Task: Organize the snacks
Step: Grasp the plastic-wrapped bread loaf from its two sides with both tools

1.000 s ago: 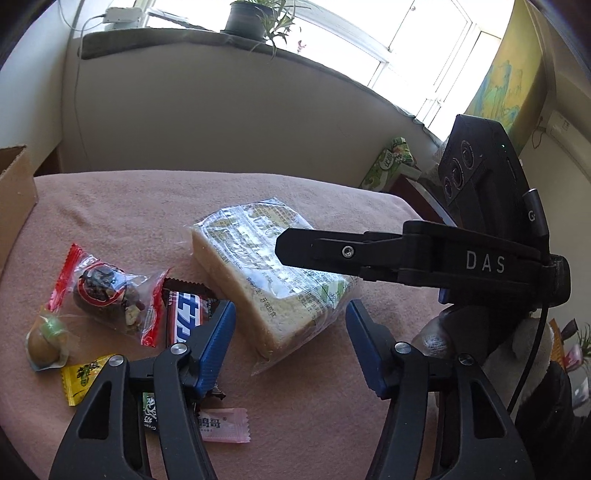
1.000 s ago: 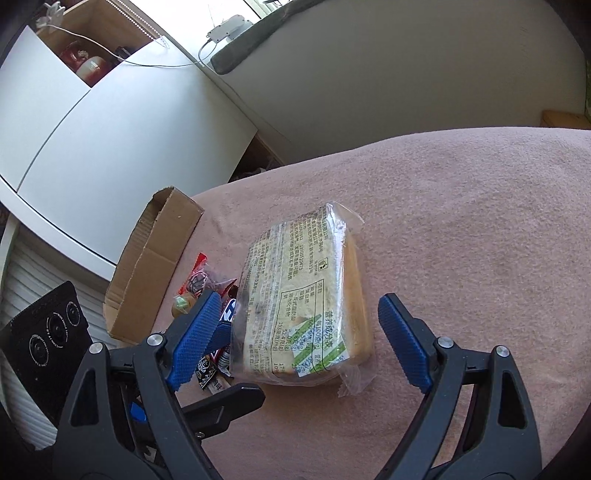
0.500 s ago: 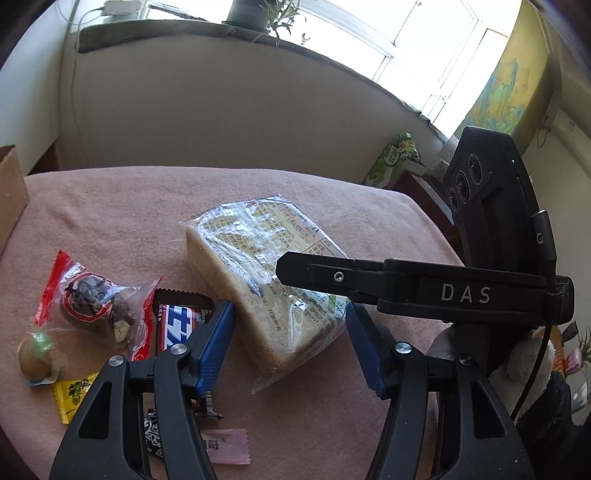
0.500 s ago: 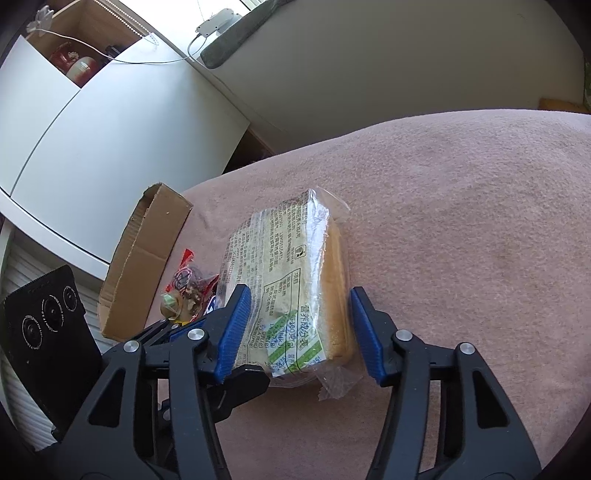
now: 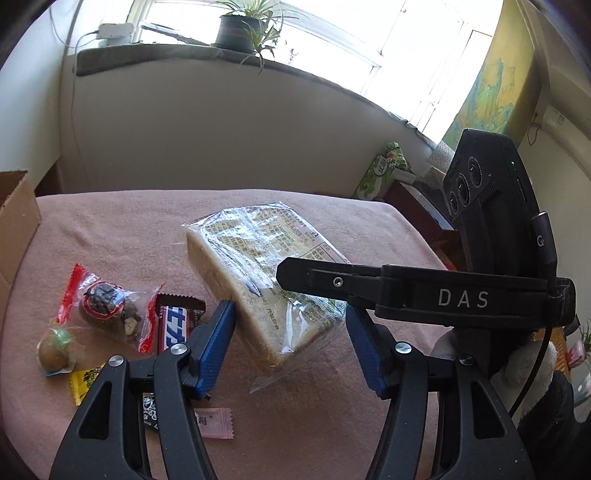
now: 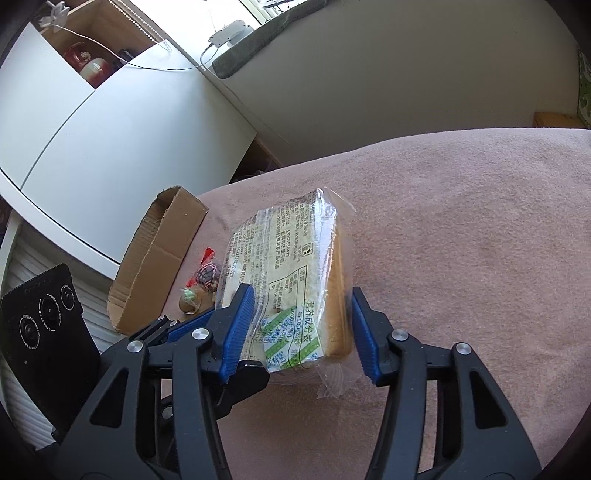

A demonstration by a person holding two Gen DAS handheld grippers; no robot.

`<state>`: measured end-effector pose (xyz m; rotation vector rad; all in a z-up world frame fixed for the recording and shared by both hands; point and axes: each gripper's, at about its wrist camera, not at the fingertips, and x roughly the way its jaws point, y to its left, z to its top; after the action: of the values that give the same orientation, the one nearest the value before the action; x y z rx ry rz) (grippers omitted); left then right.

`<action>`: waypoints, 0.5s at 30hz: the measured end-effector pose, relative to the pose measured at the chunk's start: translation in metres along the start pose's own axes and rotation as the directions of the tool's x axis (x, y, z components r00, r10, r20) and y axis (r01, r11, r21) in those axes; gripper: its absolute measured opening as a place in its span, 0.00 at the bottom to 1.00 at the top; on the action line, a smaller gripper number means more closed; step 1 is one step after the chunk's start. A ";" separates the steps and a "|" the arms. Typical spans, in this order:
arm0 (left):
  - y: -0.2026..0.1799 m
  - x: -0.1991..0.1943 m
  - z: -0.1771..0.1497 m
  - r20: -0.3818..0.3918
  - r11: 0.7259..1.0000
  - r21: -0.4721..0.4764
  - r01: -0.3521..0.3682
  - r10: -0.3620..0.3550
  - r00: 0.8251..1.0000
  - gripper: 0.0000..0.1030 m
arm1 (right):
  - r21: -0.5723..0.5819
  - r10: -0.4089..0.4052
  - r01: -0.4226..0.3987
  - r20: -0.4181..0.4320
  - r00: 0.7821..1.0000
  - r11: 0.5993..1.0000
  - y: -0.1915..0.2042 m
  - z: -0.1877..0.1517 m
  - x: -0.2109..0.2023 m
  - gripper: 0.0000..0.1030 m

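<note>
A clear bag of sliced bread [image 5: 255,273] is tilted up off the pink table cloth [image 5: 122,221]. My right gripper [image 6: 301,328] is shut on the near end of the bread bag [image 6: 295,280] and holds it a little above the cloth. My left gripper [image 5: 286,343] is open, its blue pads on either side of the bag's near corner without squeezing it. Small snacks lie at the left: a red-edged nut pack [image 5: 107,306], a chocolate bar [image 5: 175,321], a green-wrapped sweet [image 5: 55,350], a yellow sachet [image 5: 85,380] and a pink sachet [image 5: 214,422].
An open cardboard box [image 6: 155,258] stands at the table's left edge, also in the left wrist view [image 5: 14,221]. A white cabinet [image 6: 92,147] is beyond it. A low wall with a potted plant [image 5: 240,26] runs behind the table.
My right gripper has closed on the bread bag and lifted its near end off the cloth. My left gripper has stayed open beside it.
</note>
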<state>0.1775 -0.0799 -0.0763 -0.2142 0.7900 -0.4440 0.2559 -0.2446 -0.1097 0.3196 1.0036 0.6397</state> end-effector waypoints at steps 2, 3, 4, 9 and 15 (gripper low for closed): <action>0.000 -0.008 0.000 0.014 1.000 0.001 0.002 -0.002 1.000 0.60 | -0.009 0.000 0.000 0.008 1.000 1.000 0.007 -0.001 -0.005 0.52; 0.001 -0.012 -0.002 0.021 1.000 0.000 0.002 -0.002 1.000 0.60 | -0.017 -0.001 0.001 0.013 1.000 1.000 0.010 -0.002 -0.008 0.52; 0.001 -0.017 -0.002 0.029 1.000 -0.001 0.003 -0.003 1.000 0.60 | -0.025 -0.002 0.003 0.017 1.000 1.000 0.014 -0.002 -0.010 0.52; 0.007 -0.043 -0.006 0.067 1.000 -0.003 -0.002 0.002 0.998 0.60 | -0.056 0.003 -0.002 0.031 1.000 0.998 0.037 -0.003 -0.017 0.52; 0.020 -0.075 -0.011 0.117 1.000 -0.013 -0.015 0.017 0.993 0.60 | -0.090 0.017 -0.012 0.049 0.999 0.996 0.068 -0.001 -0.020 0.52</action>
<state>0.1293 -0.0281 -0.0436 -0.2426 0.6787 -0.4082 0.2238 -0.2042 -0.0607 0.2624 0.9226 0.6851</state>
